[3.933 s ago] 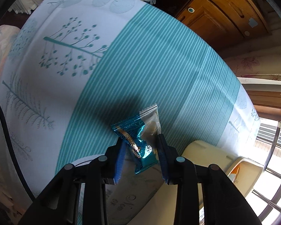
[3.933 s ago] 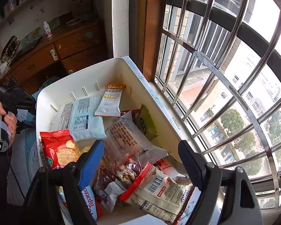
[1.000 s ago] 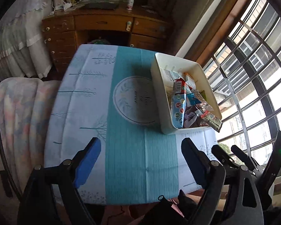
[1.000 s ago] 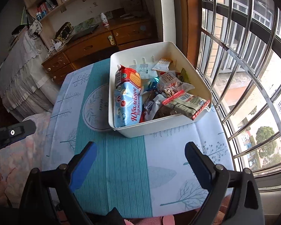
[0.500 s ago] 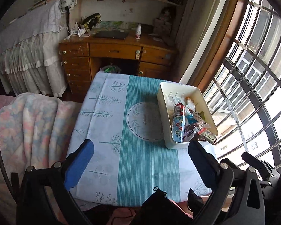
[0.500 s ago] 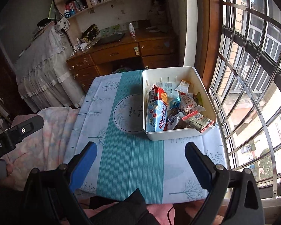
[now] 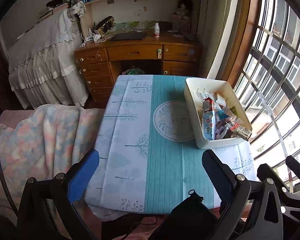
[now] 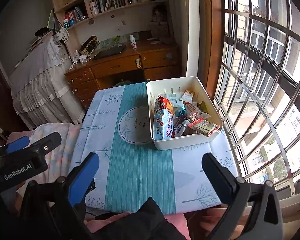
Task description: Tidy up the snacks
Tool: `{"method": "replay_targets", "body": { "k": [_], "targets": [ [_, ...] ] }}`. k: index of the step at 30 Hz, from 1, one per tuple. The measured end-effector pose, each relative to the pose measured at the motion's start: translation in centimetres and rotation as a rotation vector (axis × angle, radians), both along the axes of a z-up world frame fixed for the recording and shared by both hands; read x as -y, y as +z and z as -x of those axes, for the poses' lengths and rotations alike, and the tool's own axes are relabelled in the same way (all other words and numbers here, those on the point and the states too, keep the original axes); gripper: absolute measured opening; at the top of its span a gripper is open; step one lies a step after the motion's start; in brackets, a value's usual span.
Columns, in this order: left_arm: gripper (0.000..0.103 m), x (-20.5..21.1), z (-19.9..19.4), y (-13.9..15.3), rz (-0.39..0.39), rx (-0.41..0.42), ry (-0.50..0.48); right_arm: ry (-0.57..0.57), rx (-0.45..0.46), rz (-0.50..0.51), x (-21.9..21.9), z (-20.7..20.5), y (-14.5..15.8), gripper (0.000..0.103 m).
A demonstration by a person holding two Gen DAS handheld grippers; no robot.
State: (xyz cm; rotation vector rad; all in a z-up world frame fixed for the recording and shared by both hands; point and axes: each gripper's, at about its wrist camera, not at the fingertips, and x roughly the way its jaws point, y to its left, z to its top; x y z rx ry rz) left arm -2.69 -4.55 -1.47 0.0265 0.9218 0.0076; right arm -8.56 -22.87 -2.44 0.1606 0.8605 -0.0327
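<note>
A white bin [image 7: 192, 108] [image 8: 182, 142] full of snack packets stands at the right side of the table [image 7: 166, 170] [image 8: 138, 170], near the window. A long blue and red biscuit pack [image 8: 163, 120] [image 7: 208, 118] lies along its left wall. A teal candy wrapper [image 8: 181, 110] lies among the other packets. My left gripper [image 7: 150, 172] is open and empty, held high over the table's near edge. My right gripper [image 8: 150, 172] is open and empty too, to the right of the left one. The left gripper also shows in the right wrist view [image 8: 24, 156].
A patterned blanket [image 7: 40, 136] lies left of the table. A wooden desk [image 7: 138, 56] with drawers stands behind it, with shelves above. A barred window [image 8: 260, 80] runs along the right. A dark garment [image 8: 142, 220] is at the near edge.
Both grippers have pulled back and up from the table. The left gripper let go of the teal candy, which now lies in the bin. The view has widened steadily.
</note>
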Motion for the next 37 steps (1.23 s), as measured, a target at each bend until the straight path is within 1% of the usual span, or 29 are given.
{"method": "replay_targets", "body": {
  "k": [5, 8, 15, 37],
  "targets": [
    [0.102, 0.2, 0.4, -0.1, -0.038, 0.018, -0.019, -0.009, 0.003, -0.002, -0.3, 0.4, -0.1, 0.103],
    [0.102, 0.2, 0.5, -0.1, -0.033, 0.018, -0.034, -0.010, 0.000, -0.006, -0.5, 0.6, -0.3, 0.103],
    [0.102, 0.7, 0.6, 0.5, -0.036, 0.052, -0.075, -0.023, 0.005, -0.013, -0.6, 0.7, -0.3, 0.103],
    [0.102, 0.3, 0.0, 0.4, -0.035, 0.042, -0.080, -0.024, -0.023, -0.016, -1.5, -0.3, -0.9, 0.103]
  ]
}}
